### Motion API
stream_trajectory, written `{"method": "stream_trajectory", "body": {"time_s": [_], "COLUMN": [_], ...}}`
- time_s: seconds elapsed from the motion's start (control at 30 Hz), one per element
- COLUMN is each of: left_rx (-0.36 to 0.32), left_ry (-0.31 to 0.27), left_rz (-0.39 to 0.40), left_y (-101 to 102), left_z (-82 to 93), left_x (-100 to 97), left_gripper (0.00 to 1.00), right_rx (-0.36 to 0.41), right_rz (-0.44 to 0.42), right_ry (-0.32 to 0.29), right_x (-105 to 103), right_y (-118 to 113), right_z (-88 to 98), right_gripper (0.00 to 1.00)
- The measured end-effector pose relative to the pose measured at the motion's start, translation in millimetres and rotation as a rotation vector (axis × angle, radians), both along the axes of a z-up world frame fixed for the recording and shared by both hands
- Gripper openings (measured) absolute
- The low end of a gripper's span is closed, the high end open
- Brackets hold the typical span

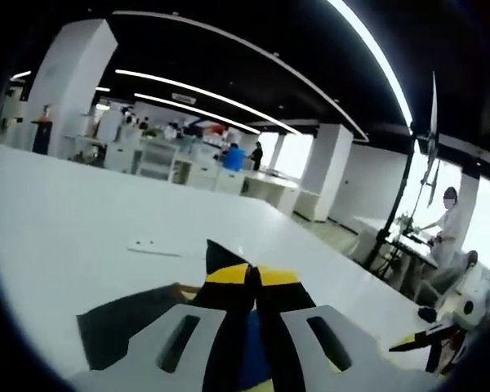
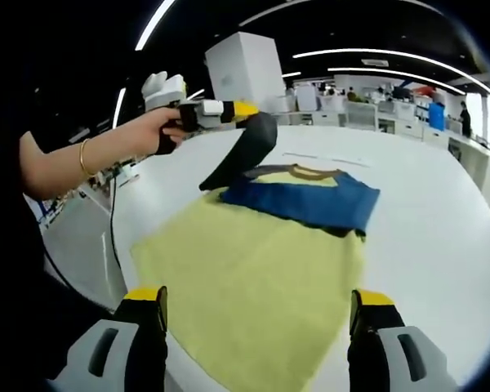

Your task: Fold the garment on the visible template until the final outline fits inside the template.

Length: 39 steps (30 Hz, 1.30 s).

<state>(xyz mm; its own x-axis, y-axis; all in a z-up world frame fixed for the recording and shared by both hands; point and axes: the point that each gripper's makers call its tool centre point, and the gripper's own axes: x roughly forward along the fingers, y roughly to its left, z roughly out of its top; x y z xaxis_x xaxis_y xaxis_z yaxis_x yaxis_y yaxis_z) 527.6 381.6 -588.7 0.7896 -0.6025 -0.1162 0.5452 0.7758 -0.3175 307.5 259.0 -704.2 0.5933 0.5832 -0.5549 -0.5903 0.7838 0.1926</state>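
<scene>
The garment (image 2: 261,278), a yellow shirt with blue and dark sleeves, lies spread on the white surface (image 2: 425,204), its hem toward the right claw (image 2: 260,314), whose jaws stand spread wide apart above the yellow cloth, holding nothing. The blue sleeve (image 2: 310,200) is folded across the upper part near the collar. The left claw (image 2: 249,114), held in a person's hand (image 2: 159,126), is lifted above the surface and pinches the dark sleeve (image 2: 245,155), which hangs down from its pressed-together jaws.

Garment (image 2: 298,204) on table (image 2: 441,220), sleeve (image 2: 243,155) lifted.
</scene>
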Motion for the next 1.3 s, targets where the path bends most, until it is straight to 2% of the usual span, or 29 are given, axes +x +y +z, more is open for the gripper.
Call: {"method": "stream_trajectory", "body": {"time_s": [0.23, 0.4, 0.83, 1.13, 1.3], "left_rx": [-0.001, 0.002, 0.010, 0.044, 0.099], "left_ry": [0.000, 0.005, 0.029, 0.043, 0.066], "left_rz": [-0.072, -0.130, -0.231, -0.354, -0.397], "left_y": [-34, -57, -97, -128, -143], "left_z": [-4.9, -10.6, -26.8, -42.1, -60.4], "left_x": [-3.7, -8.0, -16.9, -33.5, -41.5], "left_gripper": [0.00, 0.00, 0.00, 0.00, 0.00], "right_rx": [0.049, 0.059, 0.058, 0.065, 0.063], "right_rz": [-0.016, -0.021, -0.051, -0.066, -0.068], "right_ry": [-0.047, -0.062, -0.050, -0.044, -0.038], "right_x": [6, 8, 6, 5, 4], "right_y": [-1, -2, -11, -16, -18], "right_z": [13.9, 16.8, 12.4, 9.0, 7.4], "right_gripper": [0.95, 0.95, 0.95, 0.94, 0.94]}}
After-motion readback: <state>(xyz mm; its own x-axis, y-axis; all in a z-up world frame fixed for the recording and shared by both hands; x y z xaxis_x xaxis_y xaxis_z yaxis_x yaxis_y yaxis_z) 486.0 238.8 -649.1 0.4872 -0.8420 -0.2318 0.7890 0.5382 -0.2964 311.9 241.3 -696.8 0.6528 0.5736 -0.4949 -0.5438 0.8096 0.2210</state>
